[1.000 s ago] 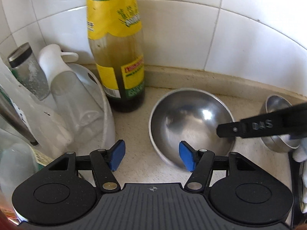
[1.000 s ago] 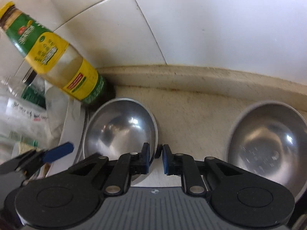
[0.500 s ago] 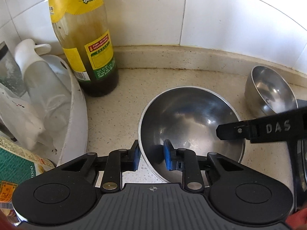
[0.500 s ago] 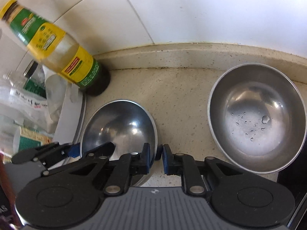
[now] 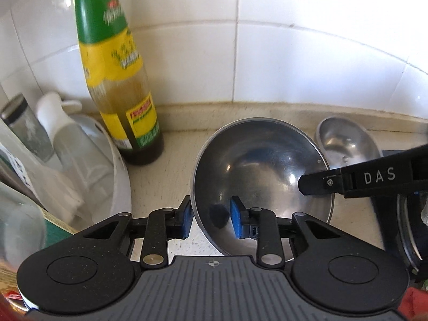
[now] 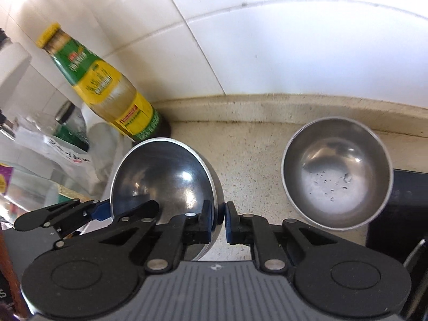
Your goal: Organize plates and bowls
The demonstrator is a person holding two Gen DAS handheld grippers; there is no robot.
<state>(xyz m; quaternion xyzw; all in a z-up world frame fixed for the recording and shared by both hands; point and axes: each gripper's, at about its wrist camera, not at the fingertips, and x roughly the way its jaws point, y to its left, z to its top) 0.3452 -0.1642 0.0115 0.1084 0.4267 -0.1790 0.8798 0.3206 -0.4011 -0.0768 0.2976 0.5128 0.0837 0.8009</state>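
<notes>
Steel bowl (image 5: 262,176) is tilting above the desk (image 6: 248,160) beside the sauce bottle (image 5: 120,88), both hand-held grippers, left (image 5: 211,220) and right (image 6: 218,220), clenching opposite rims. Next move, likely: nesting it with the smaller bowl (image 6: 337,171), keeping it level.

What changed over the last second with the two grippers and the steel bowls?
The left hand-held gripper, open a second ago, closed on the near rim of the larger steel bowl. The right hand-held gripper stays shut on the opposite rim, and the bowl now looks tipped up off the counter. The smaller steel bowl and the sauce bottle stayed put.
</notes>
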